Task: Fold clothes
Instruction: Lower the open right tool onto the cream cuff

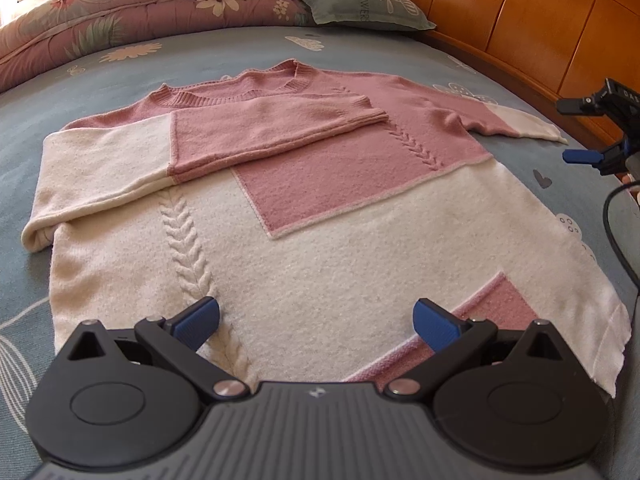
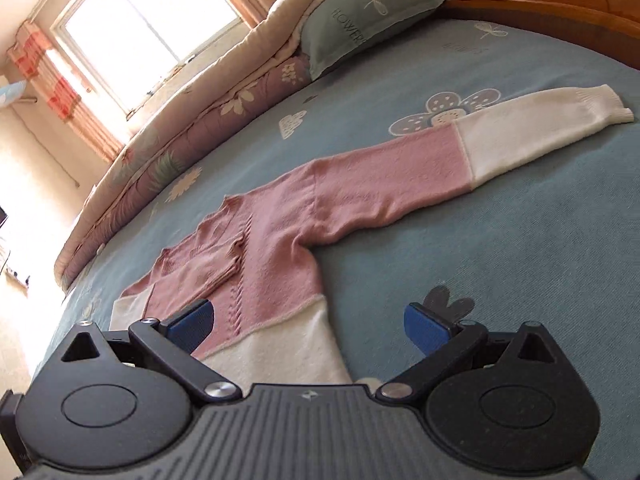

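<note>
A pink and cream knitted sweater (image 1: 320,216) lies flat on the blue bed sheet (image 1: 248,48). Its left sleeve (image 1: 224,136) is folded across the chest. Its right sleeve (image 2: 460,160) stretches straight out towards the headboard side. My left gripper (image 1: 316,324) hovers open over the cream hem, nothing between its blue pads. The right gripper (image 2: 308,324) is open too, low over the sweater's right side edge (image 2: 312,332); it also shows at the right edge of the left wrist view, right gripper (image 1: 592,152).
A folded floral quilt (image 1: 120,12) and a grey-green pillow (image 1: 360,0) lie at the far side of the bed. An orange wooden headboard (image 1: 520,24) runs along the right. A black cable (image 1: 612,220) hangs at the right edge. A bright window (image 2: 144,20) is behind.
</note>
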The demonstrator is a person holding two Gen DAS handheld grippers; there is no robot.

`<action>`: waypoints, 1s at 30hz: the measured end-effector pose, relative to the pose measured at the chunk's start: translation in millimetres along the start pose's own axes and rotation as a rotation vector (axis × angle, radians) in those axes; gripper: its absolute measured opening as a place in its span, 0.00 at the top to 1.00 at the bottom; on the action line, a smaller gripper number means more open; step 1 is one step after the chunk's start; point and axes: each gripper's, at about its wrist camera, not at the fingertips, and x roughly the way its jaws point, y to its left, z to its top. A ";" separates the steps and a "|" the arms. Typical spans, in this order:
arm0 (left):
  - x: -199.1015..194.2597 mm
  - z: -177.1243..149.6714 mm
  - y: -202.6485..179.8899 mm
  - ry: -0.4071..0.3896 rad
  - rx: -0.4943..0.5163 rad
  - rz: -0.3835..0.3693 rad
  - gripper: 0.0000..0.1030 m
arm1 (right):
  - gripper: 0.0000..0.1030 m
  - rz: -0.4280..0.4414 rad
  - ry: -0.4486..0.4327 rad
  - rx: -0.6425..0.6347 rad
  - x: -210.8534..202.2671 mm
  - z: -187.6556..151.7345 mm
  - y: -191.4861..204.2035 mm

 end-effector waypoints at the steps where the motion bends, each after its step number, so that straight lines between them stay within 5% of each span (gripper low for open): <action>1: 0.5 -0.1 0.2 -0.001 -0.002 0.001 0.01 | 0.00 -0.017 -0.017 0.022 6.3 13.0 -8.2; 8: 4.6 -1.4 0.1 -0.022 0.010 0.008 0.01 | 0.00 -0.032 -0.041 0.091 71.6 86.8 -41.3; 15: 6.2 -3.0 -2.9 -0.026 0.047 0.024 0.01 | 0.00 0.075 0.018 0.099 114.7 79.8 -29.7; 18: 5.9 -3.0 -2.0 -0.027 0.046 0.020 0.01 | 0.00 0.017 0.086 0.030 124.2 66.3 -21.4; 22: 5.5 -3.0 -1.8 -0.026 0.049 0.021 0.01 | 0.00 -0.016 0.093 -0.028 102.8 57.7 -19.0; 30: 5.0 -3.6 -2.4 -0.027 0.049 0.024 0.01 | 0.00 -0.041 -0.070 0.194 34.7 69.8 -86.0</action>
